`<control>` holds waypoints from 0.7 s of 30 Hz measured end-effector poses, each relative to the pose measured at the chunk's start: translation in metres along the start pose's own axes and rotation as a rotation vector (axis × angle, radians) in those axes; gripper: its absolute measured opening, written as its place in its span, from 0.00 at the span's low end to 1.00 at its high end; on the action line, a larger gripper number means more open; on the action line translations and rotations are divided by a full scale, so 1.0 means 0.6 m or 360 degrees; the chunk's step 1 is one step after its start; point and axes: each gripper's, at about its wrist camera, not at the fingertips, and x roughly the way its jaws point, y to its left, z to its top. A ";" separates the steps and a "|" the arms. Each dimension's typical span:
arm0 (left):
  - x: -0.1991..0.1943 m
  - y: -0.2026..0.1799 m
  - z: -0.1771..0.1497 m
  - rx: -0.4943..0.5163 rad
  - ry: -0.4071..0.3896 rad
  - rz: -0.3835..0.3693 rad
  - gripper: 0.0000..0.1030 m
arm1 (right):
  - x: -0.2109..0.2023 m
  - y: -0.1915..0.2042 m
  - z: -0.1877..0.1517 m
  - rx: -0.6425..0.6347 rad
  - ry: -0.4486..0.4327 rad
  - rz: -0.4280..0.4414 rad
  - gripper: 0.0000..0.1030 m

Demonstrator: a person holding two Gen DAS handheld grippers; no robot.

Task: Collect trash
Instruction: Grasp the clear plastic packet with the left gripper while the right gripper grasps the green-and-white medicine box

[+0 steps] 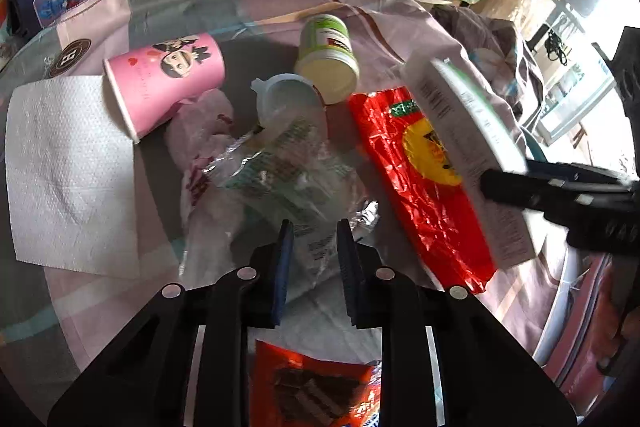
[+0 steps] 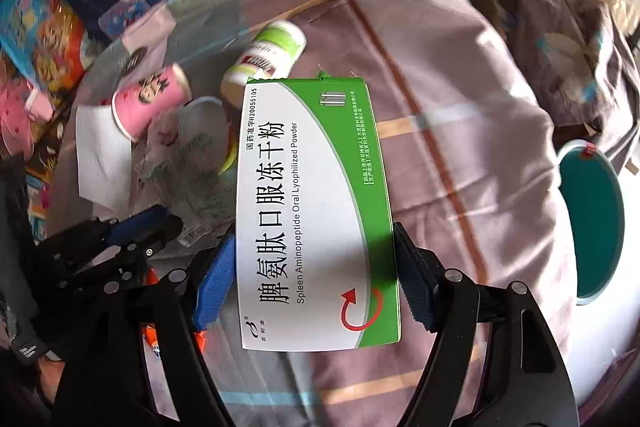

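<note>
Under the medicine box (image 2: 316, 211), right tongs (image 2: 316, 279) hide the tablecloth (image 2: 460, 131).

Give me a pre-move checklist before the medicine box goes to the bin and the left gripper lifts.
1. Right gripper holds the medicine box on both sides: ok.
2. Box is off the table, clear of the red wrapper below it: ok.
3. Bin in view to the right, opening unobstructed: ok.
4. Left gripper is closed on the clear plastic wrapper: cannot tell; the wrapper lies between narrow jaws, but contact is unclear.
5. Pink cup and green bottle lie apart from both grippers: ok.
6. Box flap at the far end is shut: cannot tell.
</note>
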 end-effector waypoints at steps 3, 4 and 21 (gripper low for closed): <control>0.006 -0.009 -0.001 -0.0001 0.0030 -0.0019 0.23 | -0.011 -0.031 -0.003 0.0046 -0.0020 -0.0010 0.68; 0.010 -0.012 -0.001 -0.0004 0.0037 -0.0008 0.23 | -0.012 -0.039 -0.003 0.0058 -0.0020 -0.0012 0.68; 0.073 -0.032 0.018 -0.0261 0.0110 0.0080 0.73 | 0.008 -0.128 -0.039 0.0158 0.0011 0.0067 0.68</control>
